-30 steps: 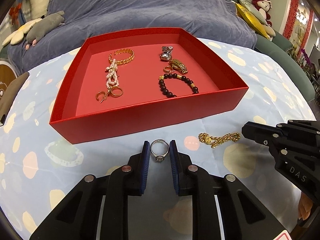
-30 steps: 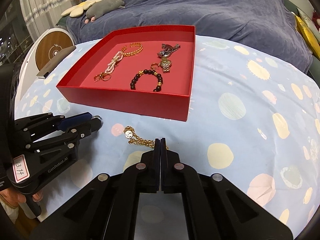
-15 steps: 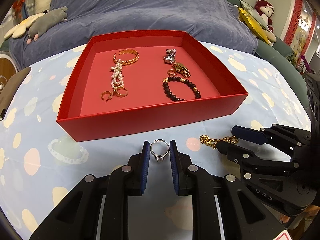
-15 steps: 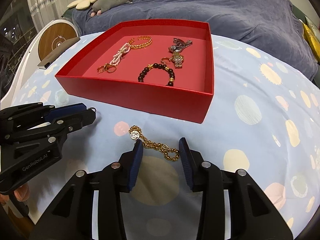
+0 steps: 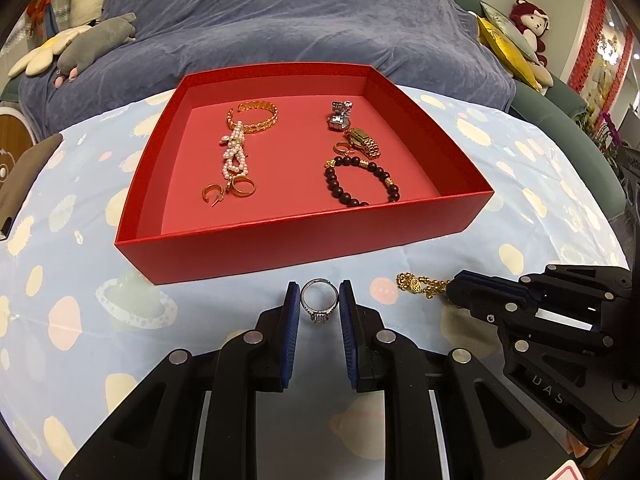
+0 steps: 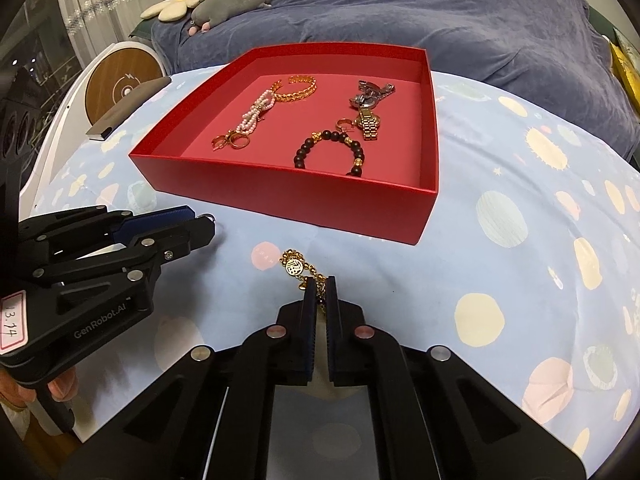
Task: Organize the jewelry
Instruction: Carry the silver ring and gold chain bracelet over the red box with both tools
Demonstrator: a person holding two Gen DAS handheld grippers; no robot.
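My left gripper (image 5: 319, 300) is shut on a silver ring (image 5: 319, 303) with a stone, held just in front of the red tray (image 5: 280, 240). My right gripper (image 6: 319, 292) is shut on a gold chain bracelet (image 6: 298, 270) lying on the tablecloth; its coin charm sticks out ahead of the fingertips. The chain also shows in the left wrist view (image 5: 418, 284), at the right gripper's tips. The tray (image 6: 280, 196) holds a gold bangle (image 5: 253, 117), a pearl piece (image 5: 235, 154), gold rings (image 5: 243, 186), watches (image 5: 352, 132) and a dark bead bracelet (image 5: 360, 184).
The table has a pale blue spotted cloth (image 6: 520, 240). A blue-covered sofa (image 5: 280, 20) with soft toys stands behind. A dark flat device (image 6: 128, 104) lies at the table's left edge, next to a round wooden-faced object (image 6: 120, 80).
My right gripper opened around the gold chain, then shut on it. My left gripper kept hold of the ring and moved slightly nearer the tray.
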